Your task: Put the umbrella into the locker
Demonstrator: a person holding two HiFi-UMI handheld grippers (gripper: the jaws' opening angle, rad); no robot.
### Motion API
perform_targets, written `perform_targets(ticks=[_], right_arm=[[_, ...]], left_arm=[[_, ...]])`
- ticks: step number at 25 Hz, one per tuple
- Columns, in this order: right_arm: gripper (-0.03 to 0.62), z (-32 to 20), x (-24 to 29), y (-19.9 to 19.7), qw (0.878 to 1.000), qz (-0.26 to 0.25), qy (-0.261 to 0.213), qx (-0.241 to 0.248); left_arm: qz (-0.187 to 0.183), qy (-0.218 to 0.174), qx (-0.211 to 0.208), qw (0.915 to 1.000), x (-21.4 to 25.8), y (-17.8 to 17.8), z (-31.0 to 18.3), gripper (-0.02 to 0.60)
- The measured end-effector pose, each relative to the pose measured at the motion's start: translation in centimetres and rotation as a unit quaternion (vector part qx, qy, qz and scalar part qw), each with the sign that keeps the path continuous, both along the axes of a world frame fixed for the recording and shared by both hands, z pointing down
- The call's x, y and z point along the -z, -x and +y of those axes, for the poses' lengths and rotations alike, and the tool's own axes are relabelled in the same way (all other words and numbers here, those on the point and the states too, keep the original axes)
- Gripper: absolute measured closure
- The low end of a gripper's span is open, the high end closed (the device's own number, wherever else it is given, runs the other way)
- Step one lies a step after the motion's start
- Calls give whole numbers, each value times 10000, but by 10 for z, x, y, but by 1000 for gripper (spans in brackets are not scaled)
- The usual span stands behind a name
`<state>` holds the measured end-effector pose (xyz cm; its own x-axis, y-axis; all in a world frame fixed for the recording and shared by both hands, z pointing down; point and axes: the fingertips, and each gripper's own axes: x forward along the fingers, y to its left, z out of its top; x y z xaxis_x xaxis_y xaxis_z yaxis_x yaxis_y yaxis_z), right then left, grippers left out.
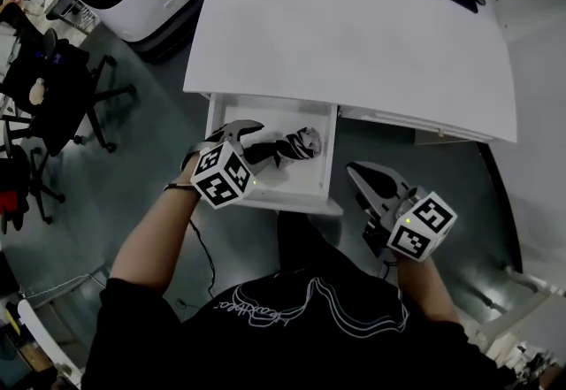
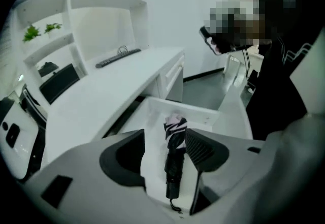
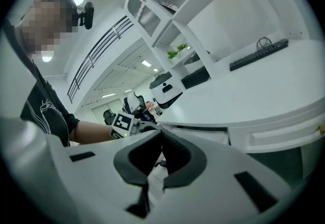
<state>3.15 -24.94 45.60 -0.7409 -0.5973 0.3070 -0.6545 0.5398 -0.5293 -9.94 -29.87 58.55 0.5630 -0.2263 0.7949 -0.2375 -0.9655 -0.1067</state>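
white all over, the desk [image 1: 354, 43] has one drawer [image 1: 285, 199] pulled out toward us. the folded umbrella [image 1: 290, 148], black with pale stripes, lies flat on the drawer's floor, and we take this drawer to be the locker of the task. our left gripper [image 2: 163, 137] hangs above it, pointing steeply down, its fingers [image 2: 204, 150] spread wide. the umbrella shows between them, but neither pad seems to press on it. we judge it is let go and the placing done, with only the drawer left to push shut. our right gripper [image 3: 161, 135] sits off by the drawer's front corner, its fingers [image 3: 179, 153] brought together on nothing, likely held clear for that push. in the head view the left gripper covers the umbrella's handle end, and we cannot see how far the drawer runs back under the desk.
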Motion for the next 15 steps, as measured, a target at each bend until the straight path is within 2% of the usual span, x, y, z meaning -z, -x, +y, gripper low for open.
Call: perform_targets(ticks=[3,5,6,9,11,13,15], right_arm=[[589,8,27,0,9996,-4,-271,11],[589,13,46,3,9990,-117,-428,14],[589,17,54,5,9986,-160,-501,24],[589,30,81,10,9969,-245,-742,49],[589,41,101,12,9951,-256,-955,90],[589,55,123,15,9925,-229,-1186,181],[589,72,141,19,9909,-241,-1298,247]], left_arm=[[575,-195,612,9963,55,-1,11,403],[1179,-124,986,9880,92,-2,22,433],[1559,-62,1163,9809,113,-2,27,452],[2652,29,1714,9488,172,2,44,541],[3226,156,1990,9253,206,4,59,561],[3663,374,2211,9031,233,0,79,568],[3887,449,2316,8906,254,-6,99,572]])
